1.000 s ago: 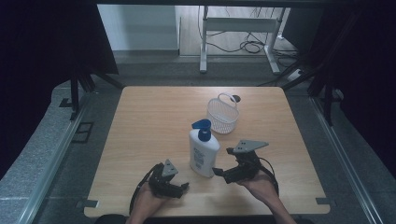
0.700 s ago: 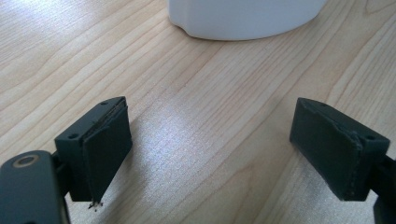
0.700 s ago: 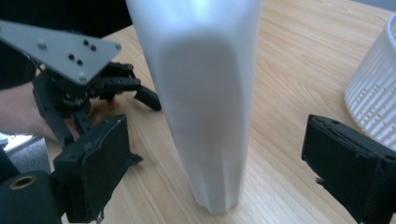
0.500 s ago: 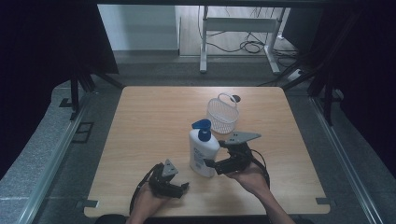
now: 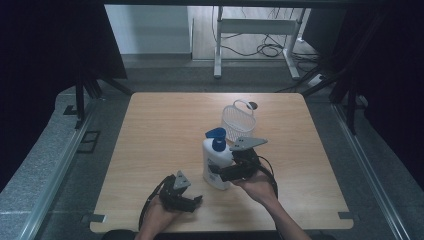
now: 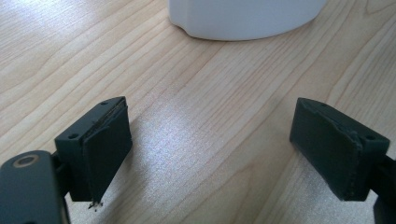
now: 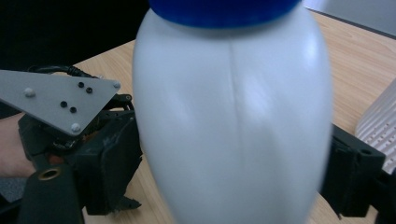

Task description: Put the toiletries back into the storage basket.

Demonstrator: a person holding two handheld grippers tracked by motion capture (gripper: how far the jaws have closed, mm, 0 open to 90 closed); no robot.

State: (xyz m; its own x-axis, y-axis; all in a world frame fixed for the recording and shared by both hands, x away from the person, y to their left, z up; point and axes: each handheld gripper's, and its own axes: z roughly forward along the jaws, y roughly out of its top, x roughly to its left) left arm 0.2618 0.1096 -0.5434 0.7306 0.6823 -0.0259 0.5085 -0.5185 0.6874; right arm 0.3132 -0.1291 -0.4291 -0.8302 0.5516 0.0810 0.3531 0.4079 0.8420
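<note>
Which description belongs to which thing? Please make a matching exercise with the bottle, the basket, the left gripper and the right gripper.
Things:
1. bottle
2. basket
3. left gripper
4. right gripper

Descriptions:
A. white mesh with a handle, behind the bottle
B. jaws wide open above bare wood
C. white body with a blue cap, standing upright
D. jaws on either side of the bottle, just closing in

Pairs: 1-C, 2-A, 3-B, 4-D

Light wood-grain counter (image 5: 150,150), square top. White lotion bottle (image 5: 216,167) with blue pump cap stands upright near the front centre. White mesh basket (image 5: 238,121) sits just behind it, toward the far edge.
</note>
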